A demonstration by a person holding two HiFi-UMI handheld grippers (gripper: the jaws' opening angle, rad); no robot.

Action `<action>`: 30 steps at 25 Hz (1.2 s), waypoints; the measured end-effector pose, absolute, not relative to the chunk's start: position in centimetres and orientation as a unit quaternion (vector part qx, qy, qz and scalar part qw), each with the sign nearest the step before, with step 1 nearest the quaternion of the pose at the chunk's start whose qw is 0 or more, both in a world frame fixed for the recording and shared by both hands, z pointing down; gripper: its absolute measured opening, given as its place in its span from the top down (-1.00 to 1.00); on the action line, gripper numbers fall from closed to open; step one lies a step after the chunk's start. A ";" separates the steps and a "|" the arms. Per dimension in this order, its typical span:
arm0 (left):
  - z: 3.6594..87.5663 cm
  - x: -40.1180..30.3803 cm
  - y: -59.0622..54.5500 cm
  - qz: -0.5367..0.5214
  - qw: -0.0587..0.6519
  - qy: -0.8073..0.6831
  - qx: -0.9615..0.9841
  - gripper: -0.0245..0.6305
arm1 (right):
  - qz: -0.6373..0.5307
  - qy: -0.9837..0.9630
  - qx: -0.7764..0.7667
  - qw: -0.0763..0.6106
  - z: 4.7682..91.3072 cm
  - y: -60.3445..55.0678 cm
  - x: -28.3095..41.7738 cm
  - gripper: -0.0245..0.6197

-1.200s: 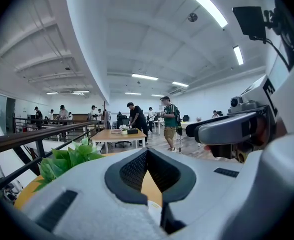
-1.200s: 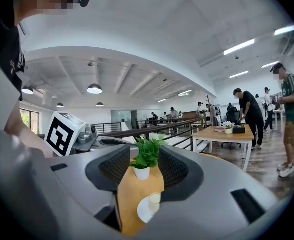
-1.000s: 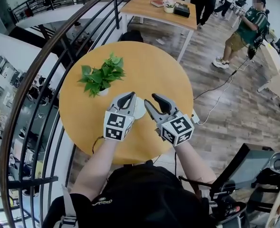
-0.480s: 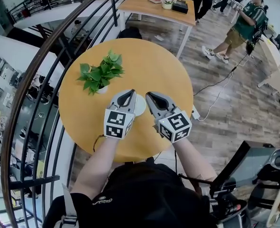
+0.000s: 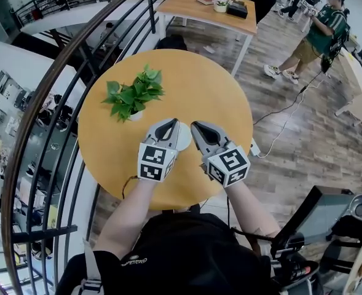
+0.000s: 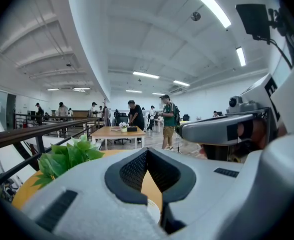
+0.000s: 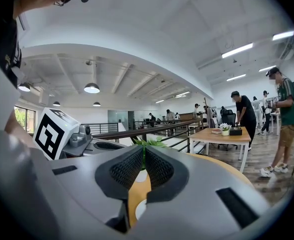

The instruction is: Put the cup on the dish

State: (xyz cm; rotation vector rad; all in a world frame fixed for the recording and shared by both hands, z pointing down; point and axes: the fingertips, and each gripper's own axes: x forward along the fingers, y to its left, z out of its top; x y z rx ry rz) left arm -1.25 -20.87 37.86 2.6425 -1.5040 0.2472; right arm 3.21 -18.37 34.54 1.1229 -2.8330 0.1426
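Note:
A white round dish (image 5: 182,139) lies on the round wooden table (image 5: 205,91), partly hidden between my two grippers. I cannot make out a separate cup on or beside it. My left gripper (image 5: 172,123) sits just left of the dish, shut with nothing in it. My right gripper (image 5: 194,126) sits just right of the dish, shut and holding nothing too. In the left gripper view the closed jaws (image 6: 147,155) leave a sliver of the white dish (image 6: 154,220) showing below them. The right gripper view shows closed jaws (image 7: 143,151) with a white patch of the dish (image 7: 140,209) underneath.
A potted green plant (image 5: 131,96) stands on the table, left of and beyond the grippers. A dark curved railing (image 5: 64,85) runs close along the table's left side. A rectangular table (image 5: 211,8) and people (image 5: 319,29) are farther back. A white power strip (image 5: 252,149) lies beside the table.
The right gripper's jaws, open a second ago, have closed on nothing. Both grippers have stayed beside the dish with only a slight shift.

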 end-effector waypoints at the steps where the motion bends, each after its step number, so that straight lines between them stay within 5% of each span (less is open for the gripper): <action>1: 38.0 -1.3 -20.8 0.081 0.046 -0.493 0.865 0.91 | 0.047 -0.927 0.368 0.046 34.6 -18.3 3.2 0.88; 30: 38.2 -1.5 -20.0 0.081 0.060 -0.483 0.870 0.91 | 0.060 -0.927 0.364 0.064 35.9 -17.5 2.6 0.89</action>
